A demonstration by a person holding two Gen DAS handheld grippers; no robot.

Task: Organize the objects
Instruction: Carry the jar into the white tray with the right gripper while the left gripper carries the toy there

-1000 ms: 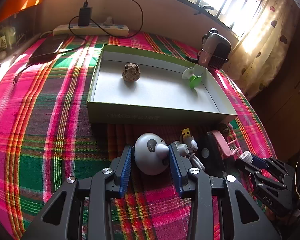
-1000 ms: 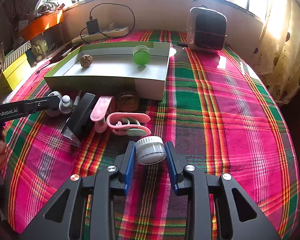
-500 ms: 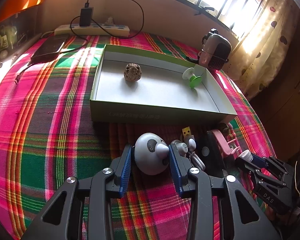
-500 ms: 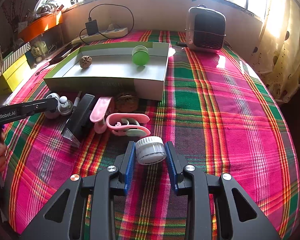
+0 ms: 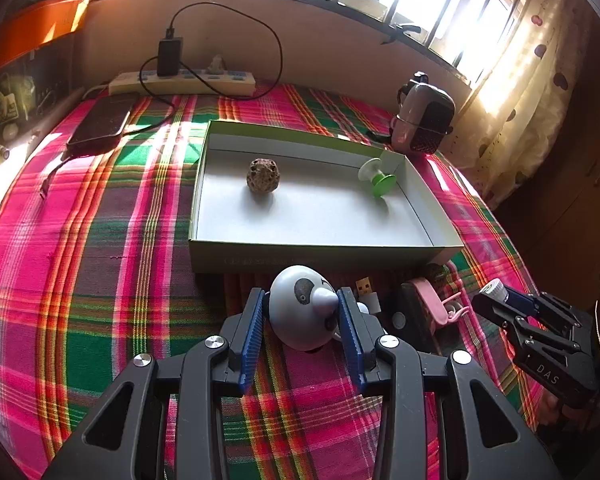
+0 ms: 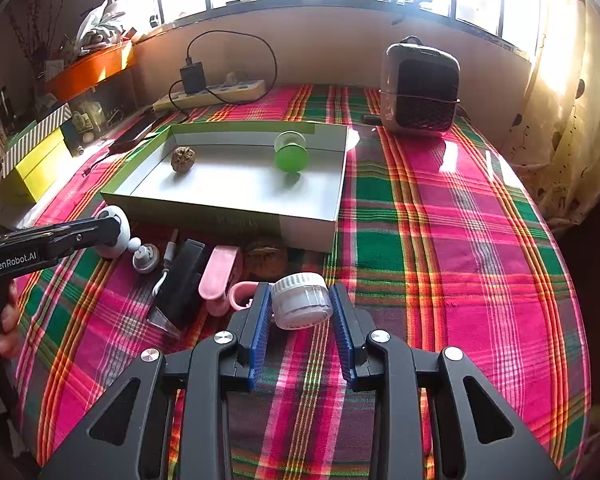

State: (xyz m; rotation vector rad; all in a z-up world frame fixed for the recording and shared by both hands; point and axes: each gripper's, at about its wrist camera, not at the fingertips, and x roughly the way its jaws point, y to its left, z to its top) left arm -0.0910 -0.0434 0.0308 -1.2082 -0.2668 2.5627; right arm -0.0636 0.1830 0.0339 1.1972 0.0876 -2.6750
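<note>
My left gripper point(image 5: 302, 316) is shut on a white panda-face toy point(image 5: 300, 306), held just in front of the near wall of the green-edged box point(image 5: 300, 254). It also shows in the right wrist view point(image 6: 114, 232). My right gripper point(image 6: 302, 312) is shut on a small white-lidded jar point(image 6: 302, 300), lifted a little above the cloth; the jar also shows in the left wrist view point(image 5: 494, 289). The box holds a brown walnut point(image 5: 263, 175) and a green and white spool point(image 5: 376, 176).
On the plaid cloth before the box lie a black device point(image 6: 182, 284), a pink clip point(image 6: 220, 276), a second walnut point(image 6: 266, 258), a small white knob toy point(image 6: 146, 258) and a USB plug point(image 5: 365, 287). A small heater point(image 6: 420, 90), power strip point(image 6: 216, 94) and phone point(image 5: 100, 122) stand behind.
Both grippers have lifted slightly and moved toward the box with their objects still held. The jar sits higher between the right fingers.
</note>
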